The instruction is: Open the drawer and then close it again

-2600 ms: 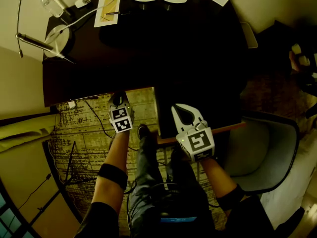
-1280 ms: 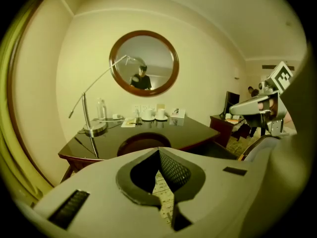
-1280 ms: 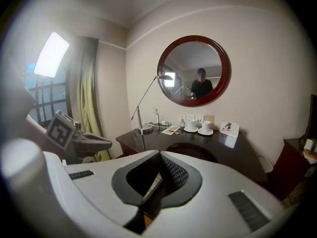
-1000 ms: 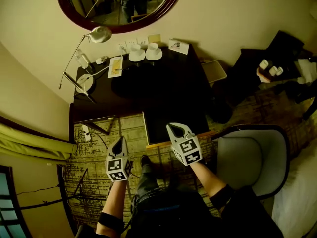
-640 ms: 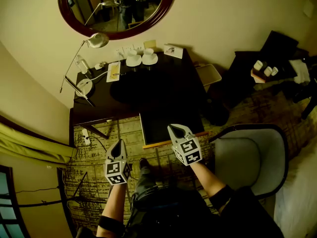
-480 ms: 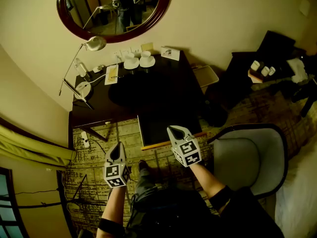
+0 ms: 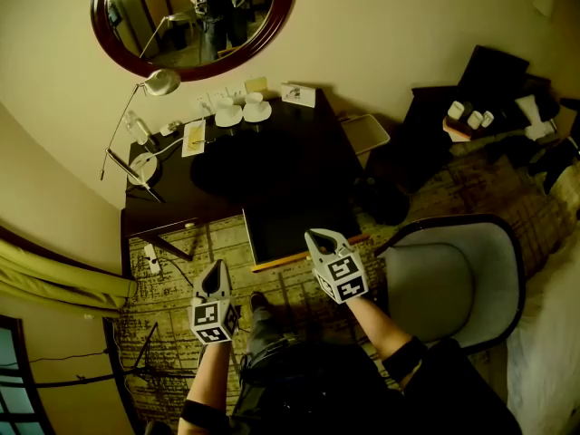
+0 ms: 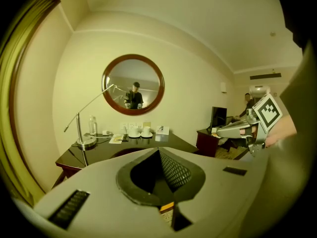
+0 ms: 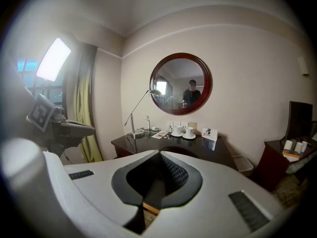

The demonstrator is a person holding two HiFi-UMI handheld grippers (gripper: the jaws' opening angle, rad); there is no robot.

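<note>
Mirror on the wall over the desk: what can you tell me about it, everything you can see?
The mirror is round, with a broad, smooth, dark reddish-brown frame that looks like polished wood. It hangs flat on the cream wall, above the dark desk and apart from it. The head of the desk lamp rises in front of its left rim. The glass reflects the room and a standing person in dark clothes.

bare carpet before desk, chair (right) close
</note>
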